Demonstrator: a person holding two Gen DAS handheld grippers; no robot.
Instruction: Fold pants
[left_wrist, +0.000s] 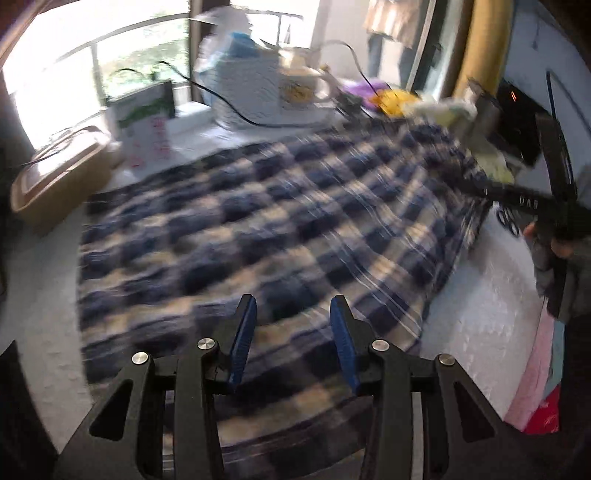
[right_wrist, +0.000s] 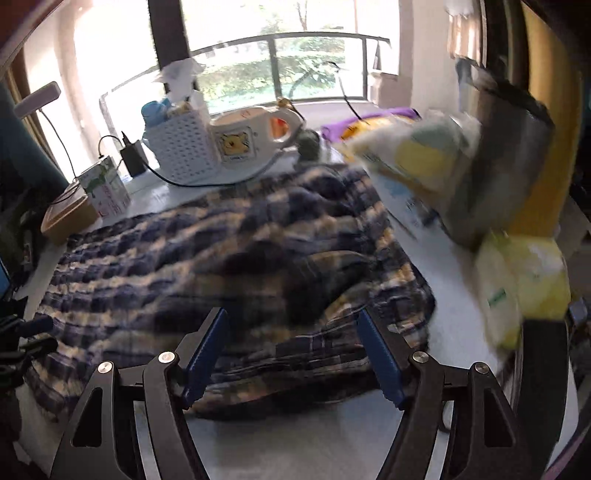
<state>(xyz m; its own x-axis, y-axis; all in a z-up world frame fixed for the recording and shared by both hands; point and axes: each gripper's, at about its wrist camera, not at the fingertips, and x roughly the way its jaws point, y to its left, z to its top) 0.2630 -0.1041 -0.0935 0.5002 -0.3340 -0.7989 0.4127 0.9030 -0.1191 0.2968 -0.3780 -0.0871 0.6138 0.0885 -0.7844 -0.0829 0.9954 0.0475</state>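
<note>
Blue and cream plaid pants (left_wrist: 258, 221) lie spread on a white table (left_wrist: 491, 295), blurred by motion. My left gripper (left_wrist: 293, 301) hovers over their near part, open, with nothing between its blue pads (left_wrist: 242, 336). At the right edge of the left wrist view a hand (left_wrist: 561, 251) holds the other black gripper above the pants' far side. In the right wrist view the pants (right_wrist: 221, 258) look bunched and partly folded over, with a dark crease in the middle. My right gripper (right_wrist: 291, 314) stands open above their near edge, its pads (right_wrist: 380, 354) wide apart and holding nothing.
Along the window side stand a white perforated basket (right_wrist: 184, 147), a cream tub with a bear picture (right_wrist: 240, 140), a small carton (right_wrist: 107, 192), a brown box (right_wrist: 70, 218) and a charger with cable (right_wrist: 133, 155). Yellow packets (right_wrist: 517, 288) and a purple cloth (right_wrist: 369, 118) crowd the right.
</note>
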